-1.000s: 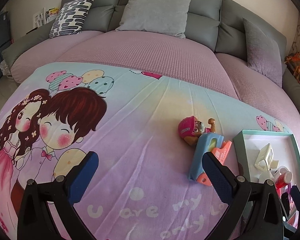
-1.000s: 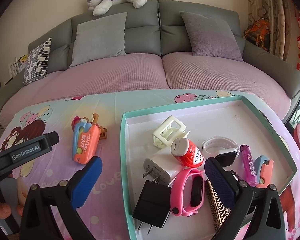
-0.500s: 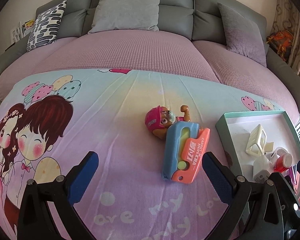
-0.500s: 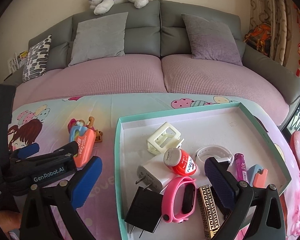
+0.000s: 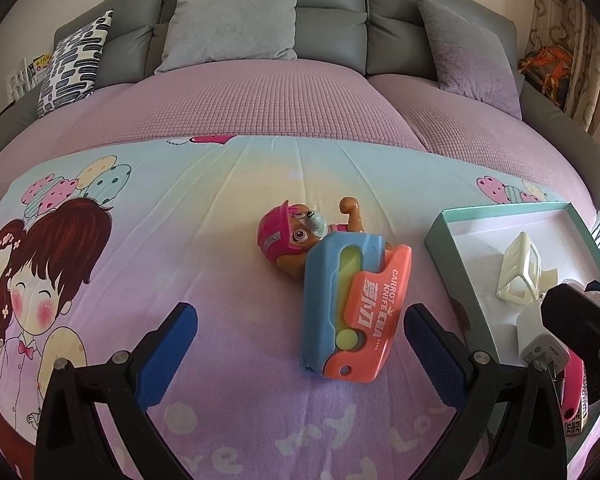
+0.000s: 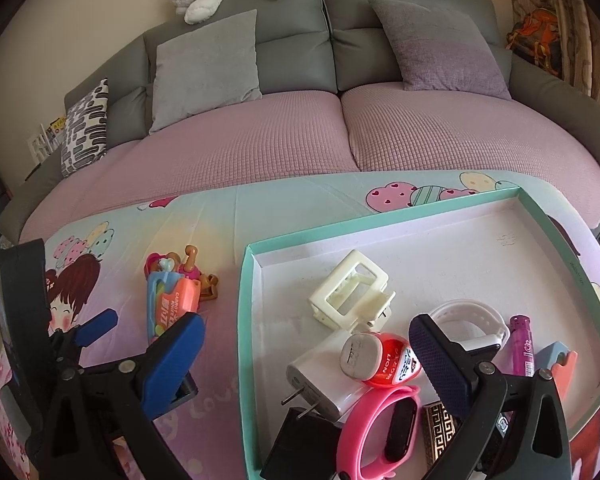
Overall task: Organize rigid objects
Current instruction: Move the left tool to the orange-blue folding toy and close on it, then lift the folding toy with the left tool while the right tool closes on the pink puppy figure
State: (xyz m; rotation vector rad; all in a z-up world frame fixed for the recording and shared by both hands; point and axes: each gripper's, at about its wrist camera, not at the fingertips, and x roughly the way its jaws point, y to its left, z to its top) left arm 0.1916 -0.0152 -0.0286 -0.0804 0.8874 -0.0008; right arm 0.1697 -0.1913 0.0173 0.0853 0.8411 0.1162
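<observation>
The left gripper [image 5: 300,344] hangs with its blue ribbed pads spread wide and pinching nothing. Between its fingers and slightly ahead lies the carrot knife toy [image 5: 350,306], a chunky blue and orange plastic block with rounded corners and a pale yellow slot. It leans against a glossy toy pup figure [image 5: 296,236] in a pink helmet that lies just beyond it. Both rest on a smooth printed cloth [image 5: 172,248] with cartoon children and balloons.

To the right of that gripper sits a shallow cardboard tray [image 6: 246,320] with a teal rim and white floor. The right gripper [image 6: 306,356] hovers over its near end, fingers likewise apart and empty. Between its pads lie a white plug adapter [image 6: 324,376] and a small red tube with a grey cap [image 6: 380,360]. A cream plastic hair claw [image 6: 352,294] sits just ahead. A pink wristband [image 6: 380,428] and a black charger [image 6: 300,444] lie nearer the camera. A white watch band [image 6: 472,320] and a purple tube [image 6: 522,344] lie past the right finger.

A pink quilted sofa [image 6: 300,144] with grey cushions stands well beyond.
</observation>
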